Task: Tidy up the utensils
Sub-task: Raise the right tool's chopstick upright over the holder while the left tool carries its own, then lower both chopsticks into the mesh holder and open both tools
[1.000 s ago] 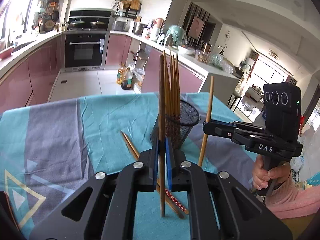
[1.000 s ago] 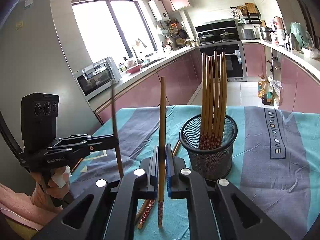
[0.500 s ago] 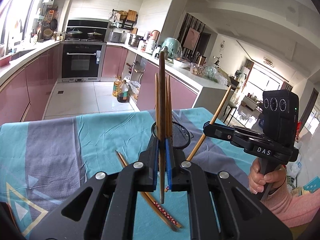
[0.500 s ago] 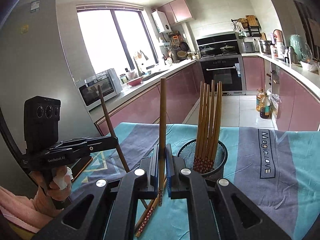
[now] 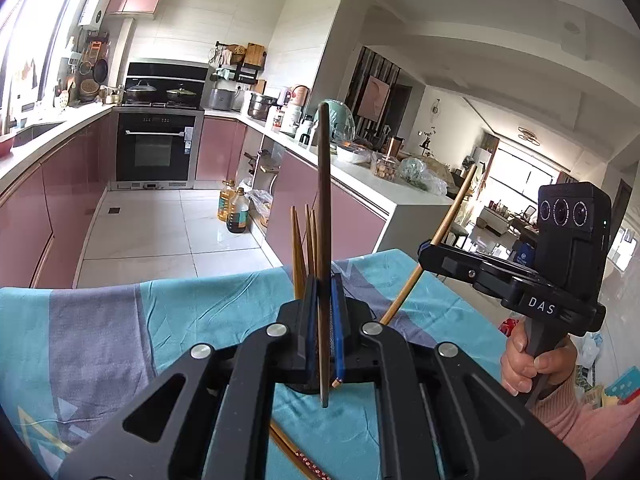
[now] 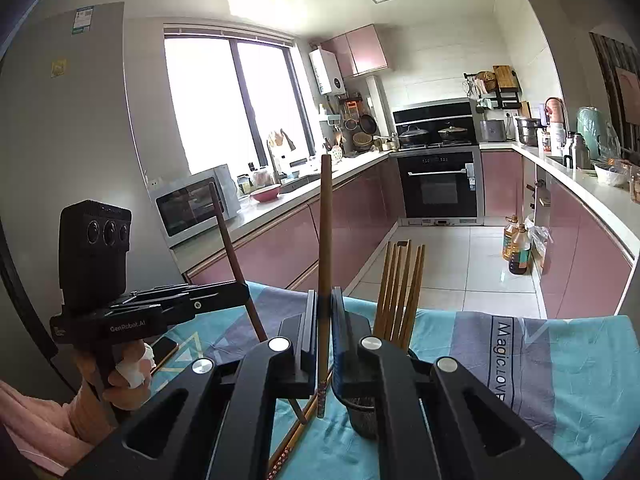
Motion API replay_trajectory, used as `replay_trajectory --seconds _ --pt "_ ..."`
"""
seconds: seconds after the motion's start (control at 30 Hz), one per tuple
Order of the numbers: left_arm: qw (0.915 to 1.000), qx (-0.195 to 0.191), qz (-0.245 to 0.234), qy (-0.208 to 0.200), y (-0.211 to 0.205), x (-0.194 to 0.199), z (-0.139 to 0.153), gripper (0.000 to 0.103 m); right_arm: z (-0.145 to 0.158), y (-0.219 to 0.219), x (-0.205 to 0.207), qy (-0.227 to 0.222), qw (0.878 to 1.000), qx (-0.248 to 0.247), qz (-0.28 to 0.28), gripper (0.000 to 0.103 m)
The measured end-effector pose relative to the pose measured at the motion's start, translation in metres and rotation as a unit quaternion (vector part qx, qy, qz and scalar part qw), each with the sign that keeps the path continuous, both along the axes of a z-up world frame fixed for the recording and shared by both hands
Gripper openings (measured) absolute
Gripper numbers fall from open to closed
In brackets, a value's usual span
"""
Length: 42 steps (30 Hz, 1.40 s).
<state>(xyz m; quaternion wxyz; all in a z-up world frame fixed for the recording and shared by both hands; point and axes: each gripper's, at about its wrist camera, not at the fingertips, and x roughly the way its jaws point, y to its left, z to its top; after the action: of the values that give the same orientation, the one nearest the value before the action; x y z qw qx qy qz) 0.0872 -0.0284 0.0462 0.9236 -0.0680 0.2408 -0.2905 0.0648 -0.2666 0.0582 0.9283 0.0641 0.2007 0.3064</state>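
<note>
In the left wrist view my left gripper (image 5: 323,285) is shut on a dark brown chopstick (image 5: 323,200) that stands upright above the table. To its right my right gripper (image 5: 425,249) grips a lighter chopstick (image 5: 452,208), tilted. The right wrist view shows my right gripper (image 6: 324,297) shut on that light chopstick (image 6: 325,232), and the left gripper (image 6: 243,287) at the left with the dark chopstick (image 6: 228,240). A black mesh holder (image 6: 362,414) with several chopsticks (image 6: 400,288) stands just right of the right gripper. In the left view only the chopstick tips (image 5: 297,240) show.
A teal and grey tablecloth (image 5: 120,320) covers the table. Loose chopsticks (image 6: 286,448) lie on it beneath the grippers, also seen as chopsticks (image 5: 298,454) in the left view. A dark flat object (image 6: 164,350) lies near the person's left hand (image 6: 128,376). Kitchen counters stand beyond the table edge.
Both grippers have risen, each still holding its chopstick. The holder and the cloth have dropped lower in both views. In each view the other gripper's chopstick now leans instead of standing upright.
</note>
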Motion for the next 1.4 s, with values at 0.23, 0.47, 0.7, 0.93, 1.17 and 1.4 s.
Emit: replay_trajectory --seconds 0.23,0.47,0.7,0.93,1.17,1.4 --pt "0.9998 -0.011 -0.003 -0.017 -0.004 0.010 0.017 0.007 0.011 -0.006 0.009 -0.012 1.000 0.000 -0.011 0.006" --pt "0.9996 -0.004 0.000 -0.029 -0.016 0.017 0.024 0.007 0.013 -0.009 0.021 -0.018 1.000 -0.003 -0.023 0.006" --pt "0.9994 0.019 0.005 -0.030 -0.030 0.028 0.018 0.007 0.003 -0.010 0.037 -0.003 0.999 -0.006 -0.037 0.006" --pt "0.9981 0.060 -0.005 -0.007 -0.049 0.028 -0.004 0.007 -0.016 -0.007 0.052 0.027 0.999 -0.018 -0.044 0.006" --pt "0.9952 0.094 -0.020 0.021 -0.058 0.029 -0.020 0.007 -0.033 -0.003 0.061 0.059 0.997 -0.040 -0.040 0.006" --pt "0.9919 0.113 -0.026 0.053 -0.059 0.039 -0.031 0.007 -0.044 0.003 0.072 0.090 0.994 -0.060 -0.035 0.006"
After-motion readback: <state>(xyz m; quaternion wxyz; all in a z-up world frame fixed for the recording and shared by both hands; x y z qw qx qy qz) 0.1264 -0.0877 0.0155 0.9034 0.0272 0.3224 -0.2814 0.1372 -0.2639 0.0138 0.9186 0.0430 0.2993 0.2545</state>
